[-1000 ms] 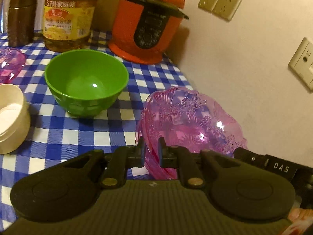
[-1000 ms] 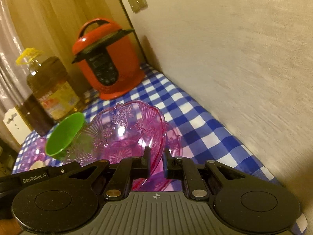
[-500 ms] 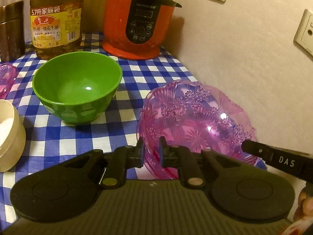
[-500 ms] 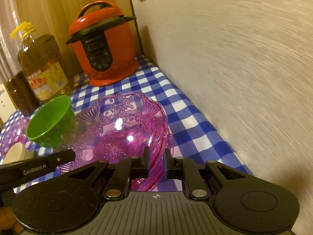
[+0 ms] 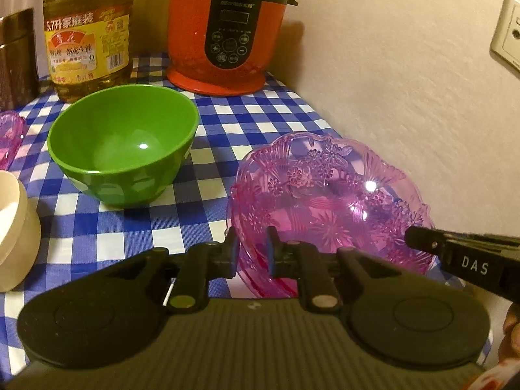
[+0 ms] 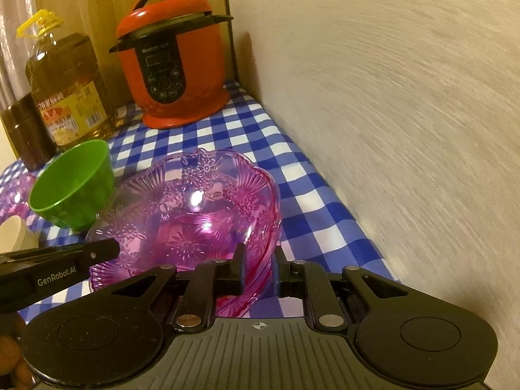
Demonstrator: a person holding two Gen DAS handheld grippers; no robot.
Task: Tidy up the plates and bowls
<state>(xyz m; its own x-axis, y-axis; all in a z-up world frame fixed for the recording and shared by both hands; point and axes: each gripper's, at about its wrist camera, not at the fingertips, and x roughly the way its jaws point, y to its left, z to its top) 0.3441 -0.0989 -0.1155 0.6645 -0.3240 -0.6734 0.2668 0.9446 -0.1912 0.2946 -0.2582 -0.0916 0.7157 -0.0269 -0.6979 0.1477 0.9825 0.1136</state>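
A clear pink cut-pattern bowl [image 5: 325, 201] [image 6: 195, 214] rests low on the blue-checked cloth [image 5: 97, 234], close to the wall. My left gripper [image 5: 252, 243] has the bowl's near-left rim between its jaws, which are opening while the pads still touch the rim. My right gripper [image 6: 258, 256] is shut on the bowl's right rim. A second pink rim [image 6: 234, 302] shows just beneath the bowl. A green bowl [image 5: 123, 143] [image 6: 74, 185] stands upright to its left.
A cream bowl [image 5: 13, 227] and another pink dish [image 5: 9, 133] lie at the far left. A red pressure cooker [image 5: 227, 32], an oil bottle [image 5: 87, 32] and a brown canister [image 5: 16, 55] line the back. The wall [image 5: 406, 81] bounds the right side.
The pink bowl has tipped from steeply tilted to nearly level and come down onto the cloth. Both grippers rolled with it. The left jaws have widened slightly.
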